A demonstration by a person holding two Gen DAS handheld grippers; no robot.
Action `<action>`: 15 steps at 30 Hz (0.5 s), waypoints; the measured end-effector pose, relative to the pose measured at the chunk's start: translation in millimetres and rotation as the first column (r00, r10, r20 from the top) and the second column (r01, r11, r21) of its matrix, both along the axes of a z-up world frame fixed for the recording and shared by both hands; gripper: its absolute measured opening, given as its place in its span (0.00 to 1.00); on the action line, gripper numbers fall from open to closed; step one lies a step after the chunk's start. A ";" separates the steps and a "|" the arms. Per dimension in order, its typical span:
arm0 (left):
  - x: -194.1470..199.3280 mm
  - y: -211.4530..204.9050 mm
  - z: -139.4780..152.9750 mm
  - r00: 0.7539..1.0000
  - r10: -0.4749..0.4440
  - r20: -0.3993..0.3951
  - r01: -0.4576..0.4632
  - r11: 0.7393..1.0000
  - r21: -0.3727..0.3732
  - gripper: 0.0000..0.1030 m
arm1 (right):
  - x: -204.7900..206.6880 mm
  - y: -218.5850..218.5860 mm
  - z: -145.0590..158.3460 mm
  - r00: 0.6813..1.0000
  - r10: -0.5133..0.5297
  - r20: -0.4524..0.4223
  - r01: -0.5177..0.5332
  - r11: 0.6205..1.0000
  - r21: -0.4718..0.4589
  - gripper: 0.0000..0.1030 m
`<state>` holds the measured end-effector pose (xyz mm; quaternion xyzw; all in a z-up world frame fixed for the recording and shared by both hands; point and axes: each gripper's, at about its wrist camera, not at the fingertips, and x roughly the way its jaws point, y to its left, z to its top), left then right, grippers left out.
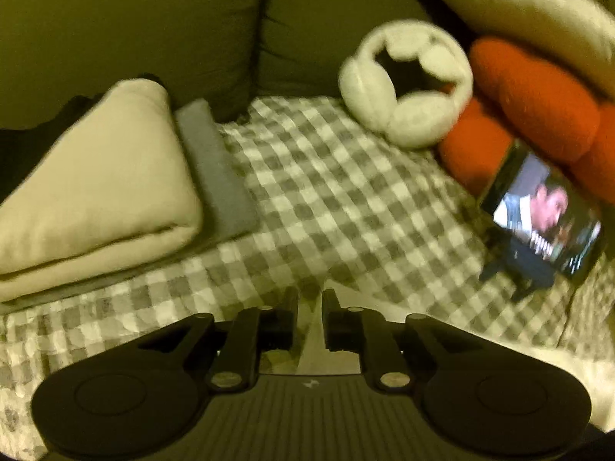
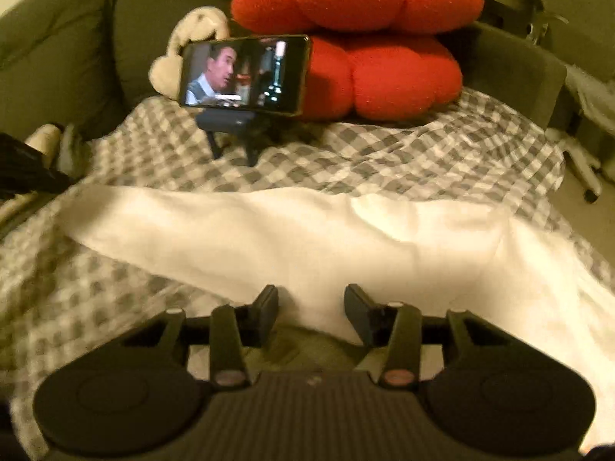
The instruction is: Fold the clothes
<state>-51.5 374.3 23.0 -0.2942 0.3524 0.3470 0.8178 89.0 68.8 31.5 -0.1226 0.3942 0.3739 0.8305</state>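
Observation:
A white garment [image 2: 307, 238] lies spread across the checked bedcover [image 2: 442, 150] in the right wrist view. My right gripper [image 2: 311, 303] hovers at its near edge, jaws open, with white cloth showing between the fingers but not pinched. In the left wrist view, my left gripper [image 1: 309, 307] has its fingers nearly together on a thin strip of the white garment [image 1: 311, 338]. More of the white garment [image 1: 576, 376] shows at the lower right. A folded cream garment [image 1: 100, 192] sits on a folded grey one [image 1: 219, 176] at the left.
A phone on a small stand [image 2: 244, 73] plays video at the back of the bed. Behind it are a red cushion [image 2: 365, 38], a white ring-shaped cushion [image 1: 407, 80] and green sofa backrests [image 1: 134, 19]. A chair base [image 2: 584, 176] stands past the right edge.

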 end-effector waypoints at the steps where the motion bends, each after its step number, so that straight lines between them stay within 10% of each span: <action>1: 6.6 -2.0 -4.5 1.000 -0.021 -0.023 0.021 1.000 0.004 0.19 | -3.0 -3.2 2.6 1.000 0.011 -0.002 -0.011 1.000 0.014 0.38; 15: 43.5 -28.8 -21.6 0.975 -0.131 -0.180 0.162 0.973 0.166 0.05 | -11.5 -64.7 15.4 0.989 -0.079 -0.122 0.110 0.957 0.270 0.36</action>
